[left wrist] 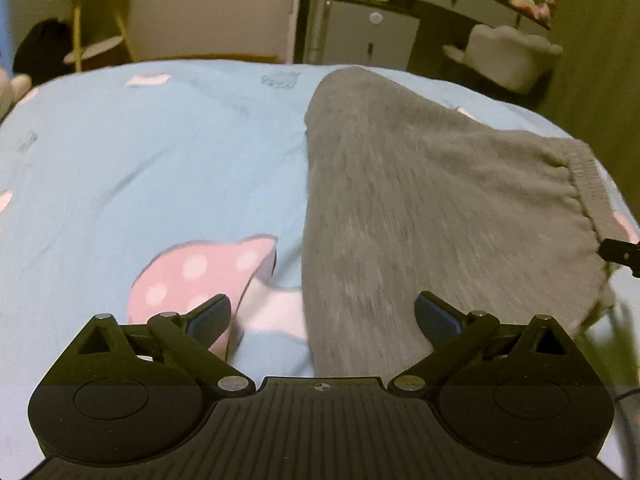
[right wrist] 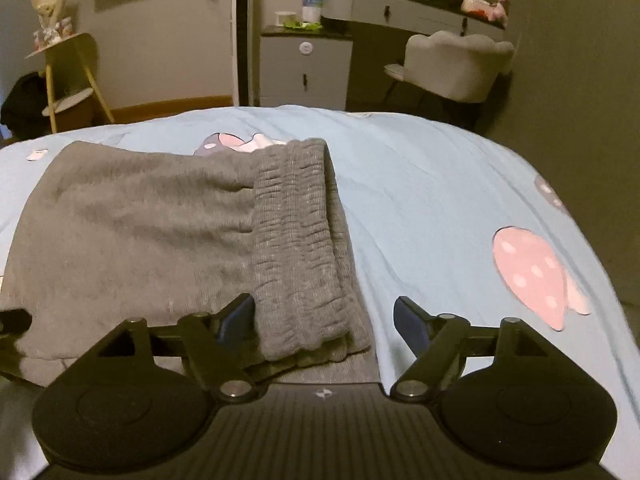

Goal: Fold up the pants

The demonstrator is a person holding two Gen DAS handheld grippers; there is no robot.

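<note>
Pants [left wrist: 420,208] of grey knit lie folded on your blue bedsheet [left wrist: 160,168], filling the centre and right of the left wrist view, with the ribbed waistband [right wrist: 296,248] running down the middle of the right wrist view. Your left gripper [left wrist: 322,318] has its jaws spread wide above the cloth's lower edge, and nothing is between the pads; that view is smeared, so whether a fingertip brushes the fabric you cannot tell. Your right gripper [right wrist: 324,324] is also parted, its jaws straddling the near end of the waistband without pressing on it. A pink dotted print [right wrist: 532,276] sits on the sheet at the right of that view, well apart from the pants.
</note>
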